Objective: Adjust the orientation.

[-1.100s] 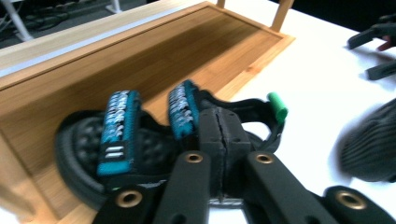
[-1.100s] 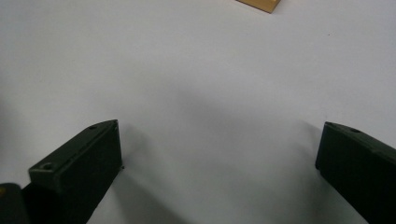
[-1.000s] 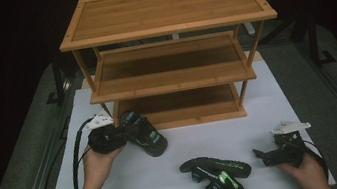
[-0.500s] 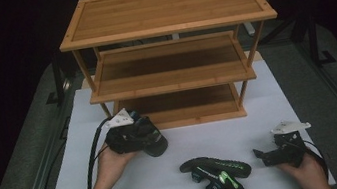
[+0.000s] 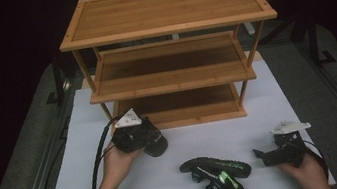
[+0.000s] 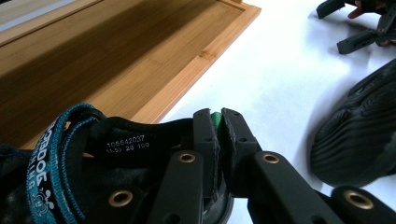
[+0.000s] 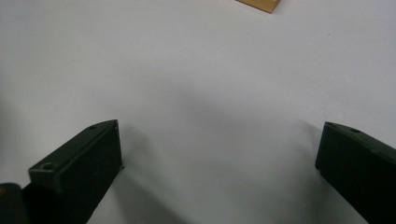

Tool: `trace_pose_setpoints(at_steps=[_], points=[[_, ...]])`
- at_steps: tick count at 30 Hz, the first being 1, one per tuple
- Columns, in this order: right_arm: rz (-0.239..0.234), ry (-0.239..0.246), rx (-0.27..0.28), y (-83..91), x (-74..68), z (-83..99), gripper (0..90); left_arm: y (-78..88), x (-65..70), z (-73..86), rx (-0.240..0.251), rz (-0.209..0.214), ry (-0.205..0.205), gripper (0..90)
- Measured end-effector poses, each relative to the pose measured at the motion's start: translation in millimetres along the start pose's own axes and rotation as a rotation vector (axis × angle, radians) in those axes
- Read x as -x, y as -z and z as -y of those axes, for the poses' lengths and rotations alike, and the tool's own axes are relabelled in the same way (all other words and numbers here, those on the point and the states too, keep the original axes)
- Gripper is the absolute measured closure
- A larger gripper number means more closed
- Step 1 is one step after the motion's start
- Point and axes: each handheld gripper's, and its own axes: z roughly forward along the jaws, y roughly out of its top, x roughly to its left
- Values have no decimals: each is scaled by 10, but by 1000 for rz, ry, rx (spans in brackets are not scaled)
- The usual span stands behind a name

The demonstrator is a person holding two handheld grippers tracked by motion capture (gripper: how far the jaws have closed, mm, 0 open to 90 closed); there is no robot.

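A black shoe (image 5: 155, 143) with a teal strap stands on the white table just in front of the rack's bottom shelf (image 5: 179, 109). My left gripper (image 5: 146, 137) is shut on it. In the left gripper view the jaws (image 6: 218, 122) have just been closing and now pinch the shoe's collar (image 6: 121, 140), with a green bit showing between the pads. A second black and green shoe (image 5: 216, 171) lies on its side near the front edge, its sole (image 6: 359, 135) to the right. My right gripper (image 5: 260, 156) rests open at the front right, jaws (image 7: 219, 140) wide over bare table.
A three-tier bamboo rack (image 5: 174, 78) stands at the back of the white table top (image 5: 270, 114), all its shelves bare. The left gripper's cable (image 5: 96, 161) trails off the left side. Dark floor surrounds the table.
My left hand has shifted right towards the rack's front, and its gripper now sits over the teal-strapped shoe. The right hand and the lying shoe have not moved.
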Motion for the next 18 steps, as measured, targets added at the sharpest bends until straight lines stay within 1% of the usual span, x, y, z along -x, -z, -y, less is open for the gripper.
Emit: trace_pose_setpoints(at_steps=[3,5,8,10,18], points=[[0,2,0,-1,2,0,0,53,4,21,2,11,-5,854],[0,2,0,0,2,-1,0,88,12,34,-7,16,-13,853],[0,1,0,0,0,0,0,142,40,54,-15,19,-32,853],[0,-2,-1,0,-1,-1,0,183,54,77,-15,30,-37,853],[0,1,0,-1,1,0,0,351,100,196,-29,46,-38,853]])
